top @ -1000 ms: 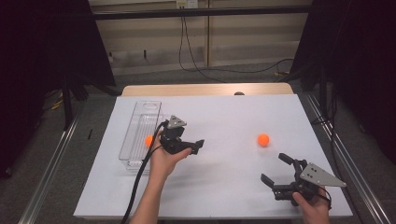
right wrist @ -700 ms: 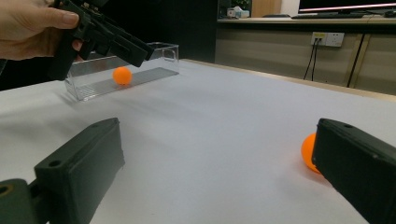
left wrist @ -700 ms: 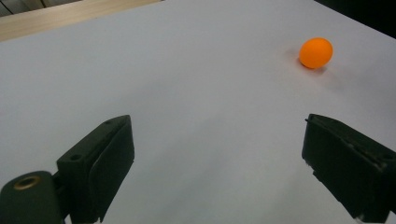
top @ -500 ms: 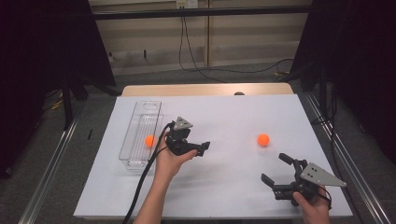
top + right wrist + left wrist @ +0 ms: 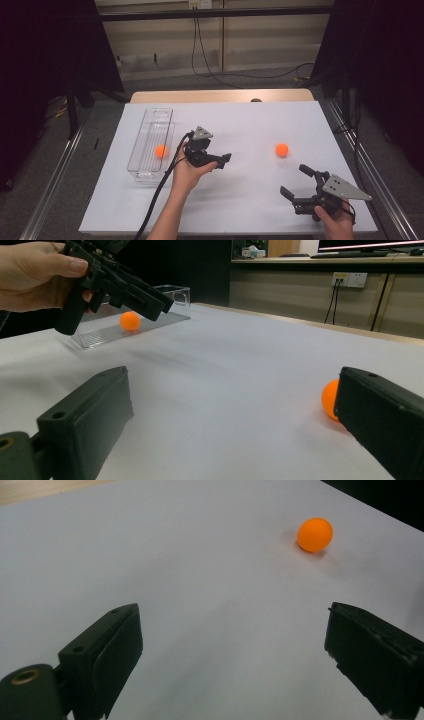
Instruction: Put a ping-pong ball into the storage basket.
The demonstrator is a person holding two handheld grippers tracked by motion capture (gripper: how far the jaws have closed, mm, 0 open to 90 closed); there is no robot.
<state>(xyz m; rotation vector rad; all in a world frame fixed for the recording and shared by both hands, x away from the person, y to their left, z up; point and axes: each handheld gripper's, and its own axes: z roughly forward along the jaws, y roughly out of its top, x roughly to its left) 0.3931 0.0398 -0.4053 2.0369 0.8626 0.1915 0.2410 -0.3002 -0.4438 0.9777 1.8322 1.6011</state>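
- Orange was the colour to watch: one orange ball [image 5: 160, 151] sat inside the clear plastic tray [image 5: 150, 172] at the left of the white table [image 5: 240, 200], resting on the tray's floor about midway along.
- Compared with a second before, the left gripper [image 5: 221, 161] had drifted away from the tray toward the middle of the table, off the ball it had been hovering beside.
- Its jaws stood wide apart with nothing between them; the left gripper [image 5: 232, 650] view showed bare white surface in the gap.
- That read, in my judgement, as one ball delivered and the left hand [image 5: 187, 170] turning to the next.
- A second ball [image 5: 282, 149] lay loose on the table, well apart from the tray; the left gripper view had the second ball [image 5: 315, 534] ahead and to one side of the jaws.
- Over on the right, the right gripper [image 5: 298, 181] had not budged: jaws spread wide and empty, near the table's front edge.
- From the right gripper [image 5: 230, 425] view, the loose ball [image 5: 330, 399] peeked out just beside one jaw, not between the two.
- Either hand could take it; which one would go could not be told from this.
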